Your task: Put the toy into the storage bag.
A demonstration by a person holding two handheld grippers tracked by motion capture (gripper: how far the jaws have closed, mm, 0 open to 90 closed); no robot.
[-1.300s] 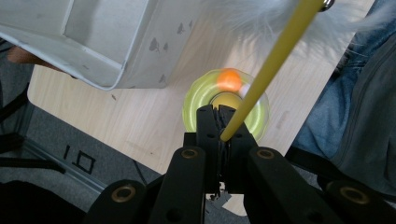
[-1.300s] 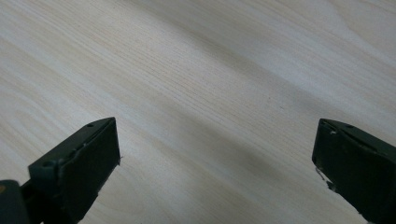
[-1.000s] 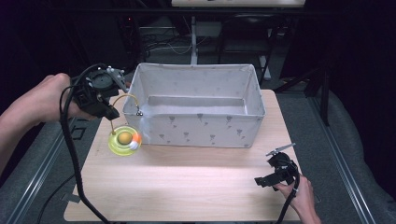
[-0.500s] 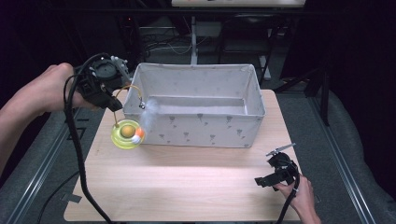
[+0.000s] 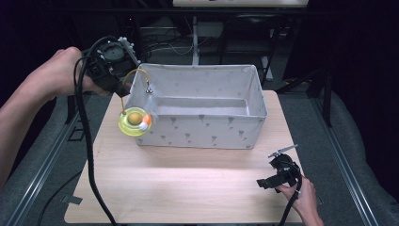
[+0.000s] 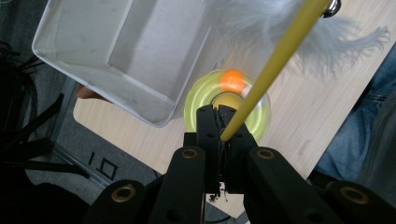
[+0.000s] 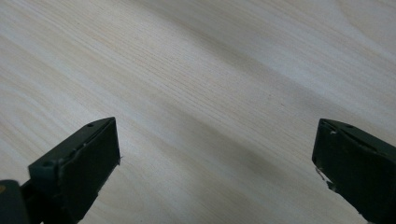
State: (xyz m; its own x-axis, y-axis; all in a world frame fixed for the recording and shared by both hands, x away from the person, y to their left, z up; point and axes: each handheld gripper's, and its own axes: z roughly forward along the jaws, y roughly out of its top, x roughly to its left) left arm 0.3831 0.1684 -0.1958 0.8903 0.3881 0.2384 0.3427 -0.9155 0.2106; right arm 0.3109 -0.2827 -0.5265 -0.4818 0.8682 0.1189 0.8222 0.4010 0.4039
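Observation:
My left gripper (image 5: 124,88) is shut on the thin yellow wand (image 6: 276,59) of a toy and held in the air at the left end of a white fabric bin (image 5: 202,130). The wand arcs over to a small bell (image 5: 148,90). Below it hangs a yellow-green disc (image 5: 133,122) with an orange ball (image 5: 146,120), close to the bin's left front corner. A white feather (image 6: 351,41) shows in the left gripper view. Near the table's front right corner my right gripper (image 5: 264,182) lies low, open, with bare wood between its jaws.
The light wooden table (image 5: 188,183) has free room in front of the bin. A black cable (image 5: 88,155) trails from the left gripper down past the table's left edge. Dark floor and metal rails surround the table.
My left gripper has risen and moved right toward the bin, carrying the toy. The disc has swung from the table's left side to the bin's corner. The right gripper has stayed still.

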